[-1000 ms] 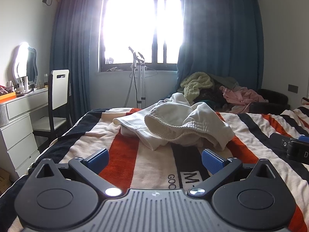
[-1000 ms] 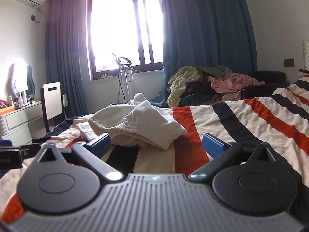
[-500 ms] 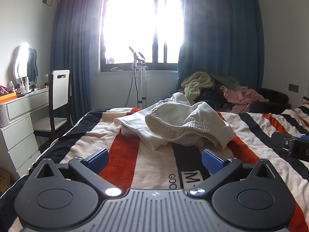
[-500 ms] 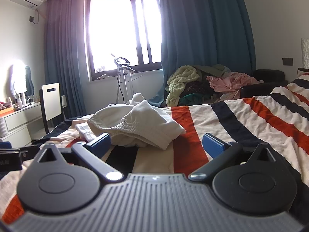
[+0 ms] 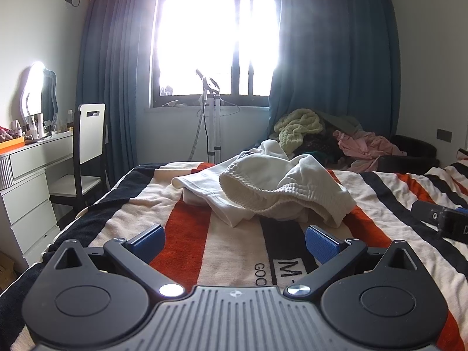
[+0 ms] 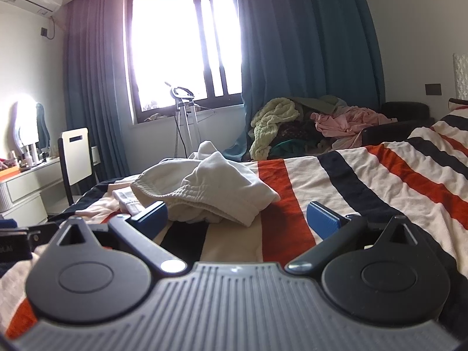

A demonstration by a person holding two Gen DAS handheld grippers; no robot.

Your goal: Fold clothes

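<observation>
A crumpled white garment (image 5: 272, 187) with an elastic waistband lies in a heap on the striped bed cover (image 5: 187, 234); it also shows in the right wrist view (image 6: 204, 193). My left gripper (image 5: 235, 242) is open and empty, low over the bed just short of the garment. My right gripper (image 6: 237, 219) is open and empty, low over the bed, the garment ahead of it to the left. The right gripper's body (image 5: 444, 222) shows at the right edge of the left wrist view.
A pile of other clothes (image 5: 327, 137) lies on a dark couch beyond the bed. A white dresser (image 5: 26, 193) with a mirror and a chair (image 5: 87, 152) stand left. A garment steamer stand (image 5: 212, 122) is by the window.
The right gripper has edged slightly closer to the garment and turned a little to the right. The left gripper has hardly moved. Both stay open.
</observation>
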